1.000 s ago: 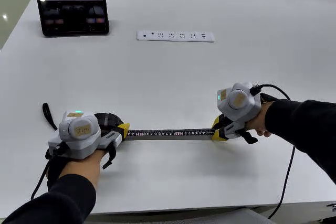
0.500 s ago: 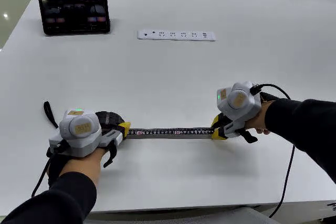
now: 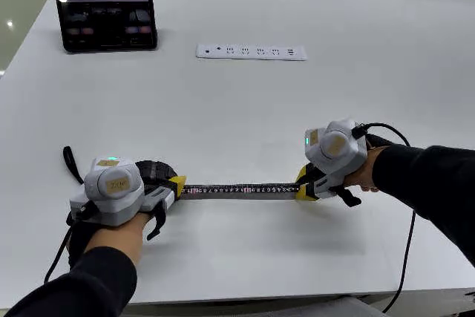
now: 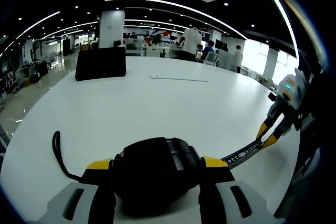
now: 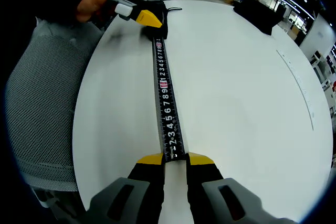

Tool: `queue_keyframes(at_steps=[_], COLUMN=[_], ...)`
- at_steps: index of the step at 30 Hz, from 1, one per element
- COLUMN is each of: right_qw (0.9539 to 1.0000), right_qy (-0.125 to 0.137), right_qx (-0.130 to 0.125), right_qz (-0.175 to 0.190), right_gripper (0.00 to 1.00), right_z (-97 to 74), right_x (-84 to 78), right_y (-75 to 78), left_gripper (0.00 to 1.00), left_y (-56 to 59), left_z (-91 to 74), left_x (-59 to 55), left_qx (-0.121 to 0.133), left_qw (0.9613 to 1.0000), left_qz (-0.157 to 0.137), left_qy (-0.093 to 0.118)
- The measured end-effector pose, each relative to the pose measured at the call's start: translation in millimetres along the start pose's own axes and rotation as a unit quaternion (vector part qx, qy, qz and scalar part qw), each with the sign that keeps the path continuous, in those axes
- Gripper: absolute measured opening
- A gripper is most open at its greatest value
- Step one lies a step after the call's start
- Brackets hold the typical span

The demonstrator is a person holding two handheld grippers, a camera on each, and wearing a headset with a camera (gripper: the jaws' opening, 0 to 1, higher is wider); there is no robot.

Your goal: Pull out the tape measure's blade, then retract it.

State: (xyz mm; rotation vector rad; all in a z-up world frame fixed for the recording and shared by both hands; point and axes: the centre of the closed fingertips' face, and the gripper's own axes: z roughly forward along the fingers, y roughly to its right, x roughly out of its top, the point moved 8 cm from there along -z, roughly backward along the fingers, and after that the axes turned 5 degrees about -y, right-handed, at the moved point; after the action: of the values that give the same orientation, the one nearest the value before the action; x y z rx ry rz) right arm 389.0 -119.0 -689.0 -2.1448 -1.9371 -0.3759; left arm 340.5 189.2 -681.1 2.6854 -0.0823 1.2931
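Left gripper (image 4: 157, 163): jaws clamped on tape measure case (image 3: 152, 171).
Right gripper (image 5: 174, 159): pinching end of blade (image 5: 165, 98) (extended, flat on table (image 3: 260, 124)).

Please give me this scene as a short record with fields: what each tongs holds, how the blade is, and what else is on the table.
Left tongs: shut on the tape measure case, which rests on the table
Right tongs: shut on the free end of the blade
Blade state: pulled out, straight along the table between the two tongs
Other things: tablet and power strip, at the far side
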Motion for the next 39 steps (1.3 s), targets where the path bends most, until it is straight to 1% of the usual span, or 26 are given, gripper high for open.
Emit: queue_keyframes(at_steps=[8, 11, 18, 22, 39], right_qw=[1.0000, 1.0000, 0.9999, 0.9998, 0.9997], right_qy=[0.003, 0.005, 0.016, 0.017, 0.026], right_qx=[0.001, 0.001, 0.002, 0.001, 0.003], right_qz=[0.000, -0.007, 0.002, -0.004, 0.001], right_gripper=[0.11, 0.11, 0.11, 0.11, 0.11], right_z=[2.1, 3.1, 5.1, 5.9, 10.9], right_x=[4.3, 6.1, 11.3, 13.8, 26.8], right_y=[-0.3, -0.3, -1.3, -1.4, -3.4], left_gripper=[0.60, 0.60, 0.60, 0.60, 0.60], left_y=[0.2, 0.5, -0.2, -0.3, -1.2], left_z=[-0.6, -1.1, -0.4, -0.3, 0.2], left_x=[0.0, 0.1, 0.4, 0.4, -0.1], left_qx=[-0.001, -0.003, -0.004, -0.004, -0.007], left_qw=[1.0000, 1.0000, 1.0000, 1.0000, 1.0000], left_qz=[0.000, -0.001, -0.002, -0.002, -0.005], left_qy=[0.001, 0.001, 0.000, 0.000, 0.000])
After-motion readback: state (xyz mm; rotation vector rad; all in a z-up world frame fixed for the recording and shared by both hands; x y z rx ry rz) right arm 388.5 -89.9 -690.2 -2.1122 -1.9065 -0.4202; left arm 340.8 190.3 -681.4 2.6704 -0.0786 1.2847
